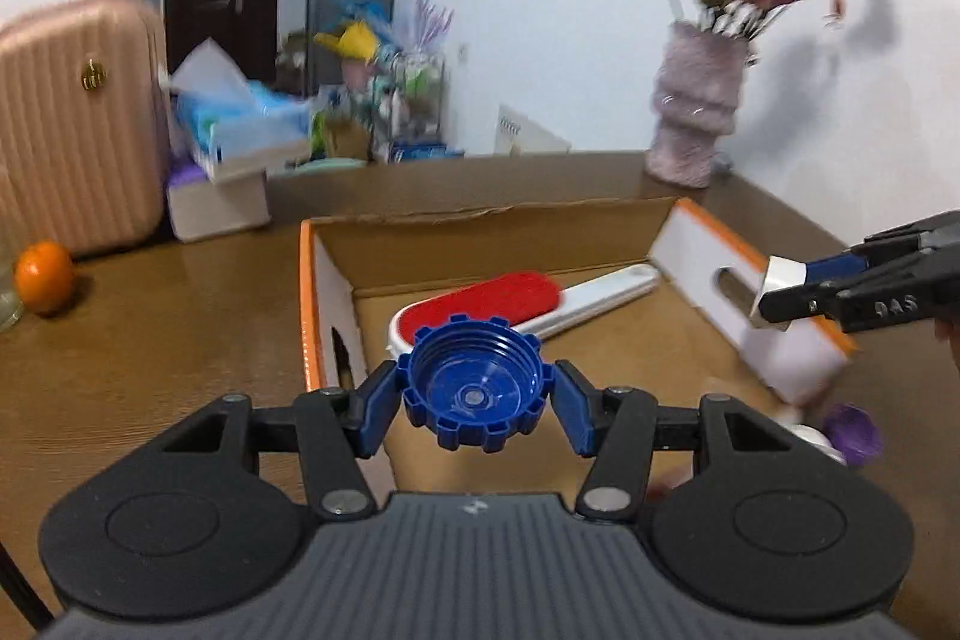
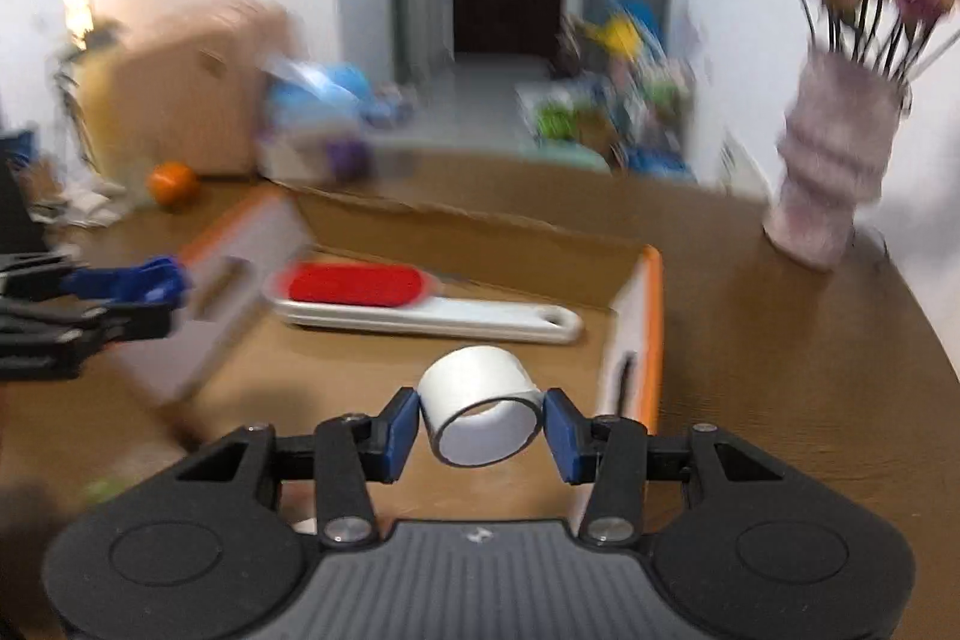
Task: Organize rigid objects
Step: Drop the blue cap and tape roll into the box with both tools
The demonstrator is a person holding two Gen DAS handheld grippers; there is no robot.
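My left gripper (image 1: 474, 400) is shut on a blue notched bottle cap (image 1: 474, 388), open side toward the camera, held over the near edge of a cardboard box (image 1: 480, 214). My right gripper (image 2: 480, 427) is shut on a white roll of tape (image 2: 480, 403), also above the box (image 2: 651, 316). Inside the box lies a white-handled brush with a red pad (image 1: 480, 301) (image 2: 360, 286). The right gripper (image 1: 774, 298) shows at the right edge of the left wrist view with the white roll between its pads; the left gripper (image 2: 162, 283) shows at the left edge of the right wrist view.
A brown table (image 1: 150, 352) carries an orange (image 1: 43, 277), a pale vase of dried flowers (image 1: 696, 112) at the back right, and a purple object (image 1: 852, 430) beside the box. A pink suitcase (image 1: 78, 118) and tissue boxes (image 1: 240, 136) stand at the back left.
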